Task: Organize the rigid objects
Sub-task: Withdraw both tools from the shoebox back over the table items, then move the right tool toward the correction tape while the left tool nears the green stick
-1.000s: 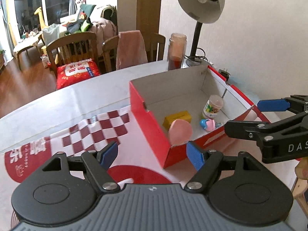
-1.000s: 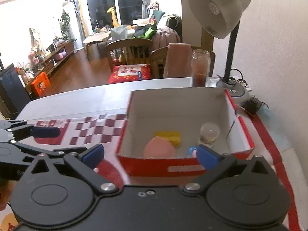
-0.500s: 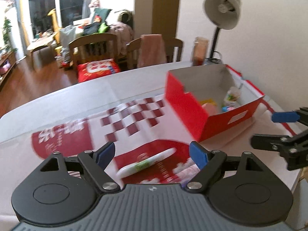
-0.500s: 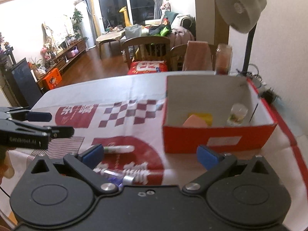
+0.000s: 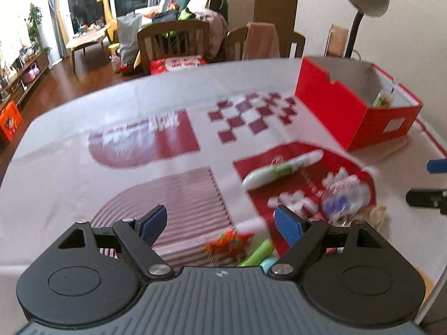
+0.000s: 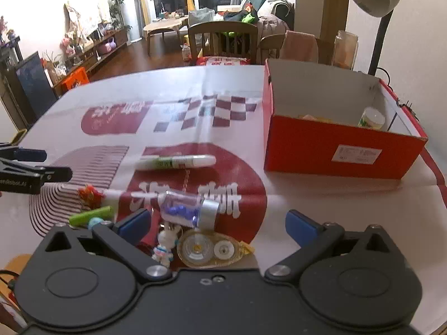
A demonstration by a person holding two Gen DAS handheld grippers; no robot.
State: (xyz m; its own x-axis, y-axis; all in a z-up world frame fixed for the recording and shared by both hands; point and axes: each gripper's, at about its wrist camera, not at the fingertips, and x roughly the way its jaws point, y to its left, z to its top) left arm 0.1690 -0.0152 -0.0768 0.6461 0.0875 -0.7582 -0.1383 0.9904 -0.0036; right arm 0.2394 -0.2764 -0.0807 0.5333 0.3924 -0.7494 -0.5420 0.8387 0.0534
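I held both grippers over the table's red-and-white printed cloth [image 6: 178,83], each pair of jaws standing wide with nothing between them: my left gripper [image 5: 220,223] hung over the striped patch, my right gripper [image 6: 218,223] over the small clutter at the near edge. The red cardboard box with its white inside [image 6: 335,150] stood at the right, well apart from that clutter, already holding a small white pot [image 6: 371,118] and a few other pieces I could not make out. Loose on the cloth lay a white-and-green pen-shaped tube [image 6: 176,162], a clear little bottle of blue beads with a silver cap [image 6: 190,209], a clear-cased correction tape dispenser [image 6: 208,249], a tiny white rabbit figure [image 6: 164,244], a green stick [image 6: 90,215] and an orange tufted thing [image 6: 89,195]. The bottle lay on its side nearest my right jaws; I judged it light, stiff and smooth, apt to roll or slip, so I would take it across its middle, square to its length, with a gentle squeeze. The tube looked equally light and rigid, best gripped at mid-length. The tape dispenser, flat and hard, seemed better pinched across its narrow edges.
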